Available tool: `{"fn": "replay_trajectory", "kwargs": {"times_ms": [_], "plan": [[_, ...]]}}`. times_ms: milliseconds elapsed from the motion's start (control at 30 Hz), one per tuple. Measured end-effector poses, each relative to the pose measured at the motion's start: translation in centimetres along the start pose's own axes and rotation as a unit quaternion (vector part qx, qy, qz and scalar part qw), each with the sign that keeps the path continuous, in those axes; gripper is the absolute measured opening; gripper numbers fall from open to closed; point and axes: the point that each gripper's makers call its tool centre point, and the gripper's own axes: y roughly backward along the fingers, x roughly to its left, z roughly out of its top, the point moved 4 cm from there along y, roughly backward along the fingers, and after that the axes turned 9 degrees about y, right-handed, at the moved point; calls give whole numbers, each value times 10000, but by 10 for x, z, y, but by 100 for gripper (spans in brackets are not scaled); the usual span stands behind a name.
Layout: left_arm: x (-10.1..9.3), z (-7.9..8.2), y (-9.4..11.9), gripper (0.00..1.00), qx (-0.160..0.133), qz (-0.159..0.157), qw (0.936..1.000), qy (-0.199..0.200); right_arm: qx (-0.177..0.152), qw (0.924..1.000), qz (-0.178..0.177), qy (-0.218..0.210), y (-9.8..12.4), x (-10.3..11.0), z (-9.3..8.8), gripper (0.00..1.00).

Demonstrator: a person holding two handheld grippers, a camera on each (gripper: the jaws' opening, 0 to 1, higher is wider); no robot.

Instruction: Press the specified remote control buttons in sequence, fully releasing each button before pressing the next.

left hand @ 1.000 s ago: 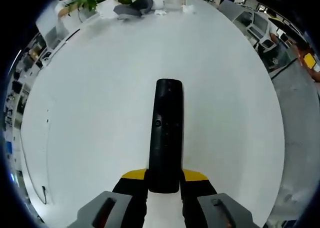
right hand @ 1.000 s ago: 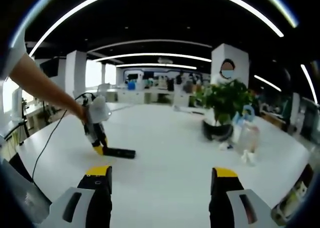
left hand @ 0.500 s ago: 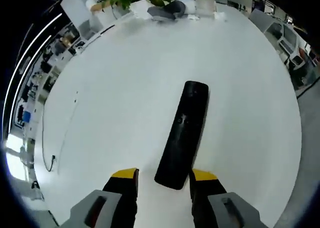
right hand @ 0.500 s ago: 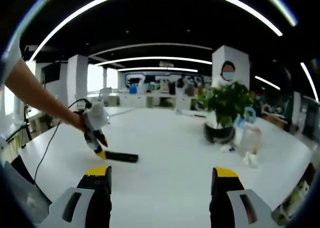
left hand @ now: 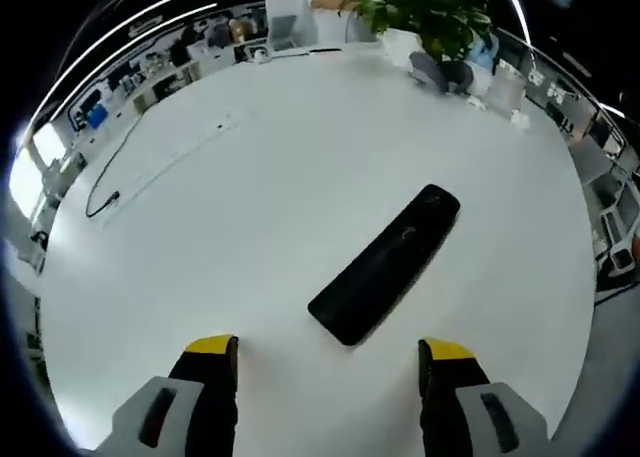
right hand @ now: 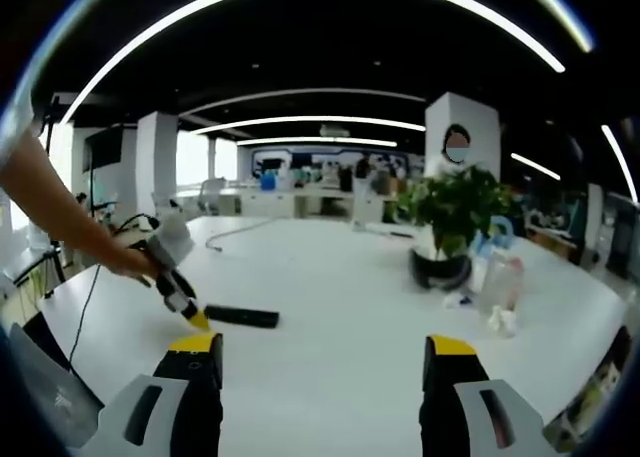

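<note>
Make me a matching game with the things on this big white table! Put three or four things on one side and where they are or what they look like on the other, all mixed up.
Things:
1. remote control
2. potted plant
3. cable
4. left gripper

Descriptions:
A. thin and dark, trailing across the white table
B. open, jaws apart, holding nothing
C. green leaves, standing at the far side of the table
D. long and black, lying flat on the table

Pairs: 1-D, 2-C, 3-A, 4-B
</note>
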Motion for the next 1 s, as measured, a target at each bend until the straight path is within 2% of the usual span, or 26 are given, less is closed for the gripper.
{"fn": "replay_trajectory", "kwargs": {"times_ms": [100,267,333,500,600,833,900,967,1000], "plan": [[-3,-8,3,78,-46,-31,10000,78,20,10000,24,6,0,1,0,81],[-11,-16,15,80,-418,-96,9989,207,19,10000,65,22,0,3,0,81],[-18,-21,21,81,-502,-261,9975,417,19,10000,74,36,0,3,0,81],[-29,-28,39,83,-855,-341,9949,406,6,9999,92,52,1,4,0,81],[-34,-35,49,85,-1056,-483,9910,667,3,9999,85,66,1,4,0,81],[-43,-48,79,83,-1391,-530,9862,730,0,10000,58,42,1,3,0,81],[-47,-50,90,82,-1660,-640,9787,1027,7,10000,49,46,1,3,0,81],[-48,-54,101,82,-1809,-626,9745,1168,20,10000,41,51,1,3,-1,81],[-48,-59,107,82,-1809,-593,9745,1192,18,10000,37,50,1,3,0,81]]}}
